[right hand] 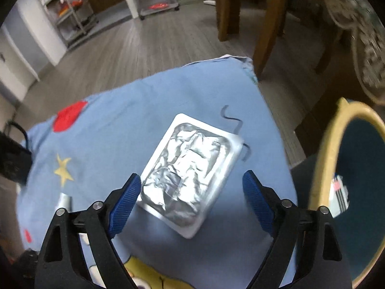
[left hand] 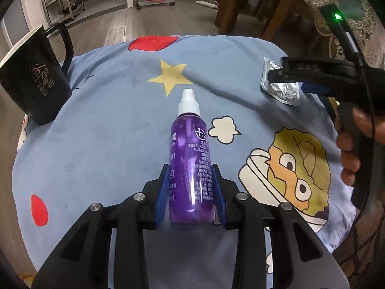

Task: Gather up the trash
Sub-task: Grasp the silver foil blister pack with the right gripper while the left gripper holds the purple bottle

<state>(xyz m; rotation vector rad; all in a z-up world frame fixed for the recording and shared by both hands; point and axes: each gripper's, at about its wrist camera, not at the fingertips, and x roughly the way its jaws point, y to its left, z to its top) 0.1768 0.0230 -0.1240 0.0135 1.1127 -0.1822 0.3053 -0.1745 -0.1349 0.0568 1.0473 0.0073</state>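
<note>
A: Start near. What did the left tongs (left hand: 190, 190) have?

B: They were clenched on the bottle (left hand: 190, 159), blue pads against its lower body on both sides. It lay along the tongs with the white spray cap pointing away, over the blue cloth (left hand: 108, 132) on the bench.

A: How would that bottle handle?

B: I judged it stiff plastic, smooth and likely slick, with purple liquid inside, so some weight. The round body could roll between flat pads. The grip sat low on the body, near the base, which seemed the soundest place; the narrow cap looked a poor hold.

A: And the right tongs (right hand: 190, 185)?

B: Released, jaws wide apart, poised over the near end of the foil pack (right hand: 190, 166). The left pad was just beside the pack's edge; the right pad stood well apart from it. Whether the pad touched, I could not tell.

A: The pack itself?

B: Flat, crinkled, silver, with a plain sealed border, lying on the cloth towards the far right corner. I took it for light and soft, apt to crumple or slide. Pinching across the short width, or at a border, looked best.

A: Beyond that?

B: A yellow-rimmed bin (right hand: 324, 149) stood right of the bench, something already in it. Farther left, a black mug (left hand: 33, 79) sat on the cloth's edge.
</note>
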